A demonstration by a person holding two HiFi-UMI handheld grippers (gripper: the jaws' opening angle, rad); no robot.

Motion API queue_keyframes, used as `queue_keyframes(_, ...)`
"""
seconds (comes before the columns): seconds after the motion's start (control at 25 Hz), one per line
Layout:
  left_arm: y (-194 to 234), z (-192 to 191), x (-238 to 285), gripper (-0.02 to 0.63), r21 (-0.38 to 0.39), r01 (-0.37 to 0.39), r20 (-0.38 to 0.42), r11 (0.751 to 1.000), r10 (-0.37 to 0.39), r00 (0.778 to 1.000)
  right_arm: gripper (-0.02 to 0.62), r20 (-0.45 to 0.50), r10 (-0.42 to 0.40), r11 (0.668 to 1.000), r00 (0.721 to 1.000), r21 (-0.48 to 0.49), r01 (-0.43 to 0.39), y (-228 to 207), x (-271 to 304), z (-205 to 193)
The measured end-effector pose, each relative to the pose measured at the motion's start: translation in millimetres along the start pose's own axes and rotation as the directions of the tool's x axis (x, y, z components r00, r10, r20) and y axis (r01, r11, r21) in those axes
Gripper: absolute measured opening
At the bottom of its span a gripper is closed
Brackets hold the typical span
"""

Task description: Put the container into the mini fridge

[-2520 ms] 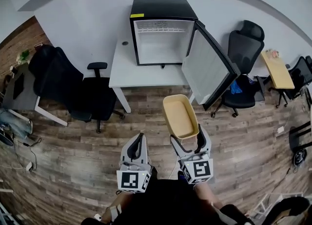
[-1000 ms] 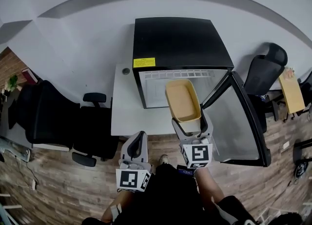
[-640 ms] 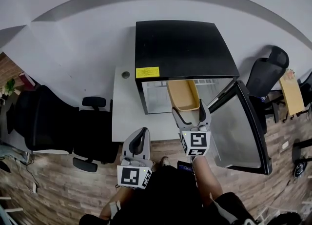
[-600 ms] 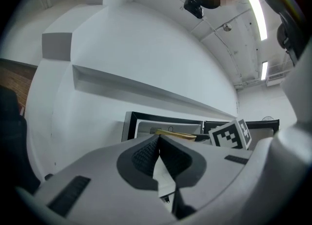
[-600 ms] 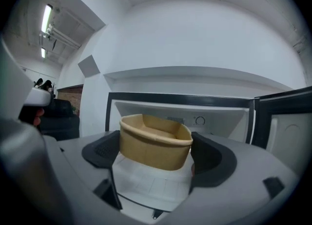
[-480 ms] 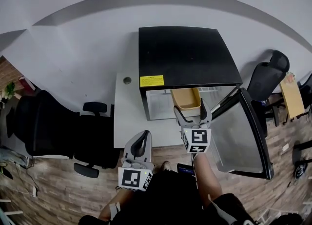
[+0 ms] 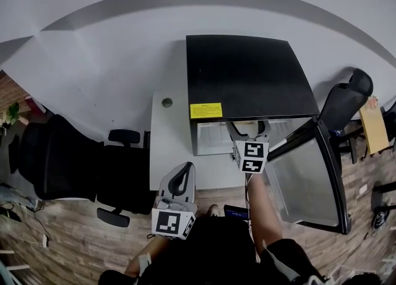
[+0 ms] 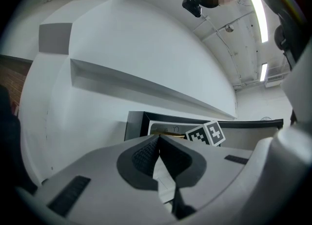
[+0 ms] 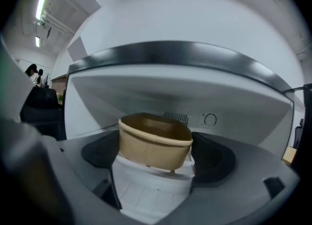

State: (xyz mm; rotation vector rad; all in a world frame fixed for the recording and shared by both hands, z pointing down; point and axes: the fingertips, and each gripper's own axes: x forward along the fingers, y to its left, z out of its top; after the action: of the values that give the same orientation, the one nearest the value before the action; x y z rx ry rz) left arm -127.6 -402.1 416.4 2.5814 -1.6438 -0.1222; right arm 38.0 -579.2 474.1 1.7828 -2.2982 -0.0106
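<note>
Gripping the tan container (image 9: pixel 155 138) by its two side walls with the right hand-held gripper (image 9: pixel 155 153), jaws clamped on it. Sits just inside the mouth of the mini fridge (image 7: pixel 247 73), over the white floor; contact with that floor unclear. Holding the left hand-held gripper (image 8: pixel 158 143) low and near, jaws together on nothing. Likely trouble: may drop and tip if let go while clear of the floor; may catch the rim on the dark upper frame if raised; may knock the open door (image 7: pixel 306 175) at right on pulling out.
</note>
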Motion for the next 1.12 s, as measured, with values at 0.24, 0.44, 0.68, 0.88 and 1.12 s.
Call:
queue_keyframes(0.24, 8, 3, 7, 0.009, 0.001, 0.004, -0.001, 1.000, -0.004, 1.000, 0.476, -0.021, -0.004, 1.000, 1.000, -0.031, 0.003, 6, 15, -1)
queue_keyframes(0.44, 10, 2, 10, 0.009, -0.002, 0.016, -0.007, 1.000, -0.016, 1.000, 0.476, -0.048, -0.001, 1.000, 0.999, -0.029, 0.000, 7, 16, -8)
queue_keyframes(0.68, 5, -1, 9, 0.009, -0.012, 0.036, -0.007, 0.999, -0.036, 0.999, 0.477, -0.084, -0.001, 1.000, 0.996, -0.003, 0.001, 5, 10, -19)
queue_keyframes(0.88, 0, 0, 2, 0.009, -0.012, 0.051, -0.005, 0.999, -0.051, 0.999, 0.476, -0.066, -0.015, 0.999, 0.998, 0.044, 0.018, 3, -14, -16)
queue_keyframes(1.12, -6, -3, 1, 0.009, -0.014, 0.079, -0.006, 0.997, -0.079, 0.997, 0.471, -0.018, 0.034, 0.991, 0.999, 0.129, -0.031, 18, -75, -11)
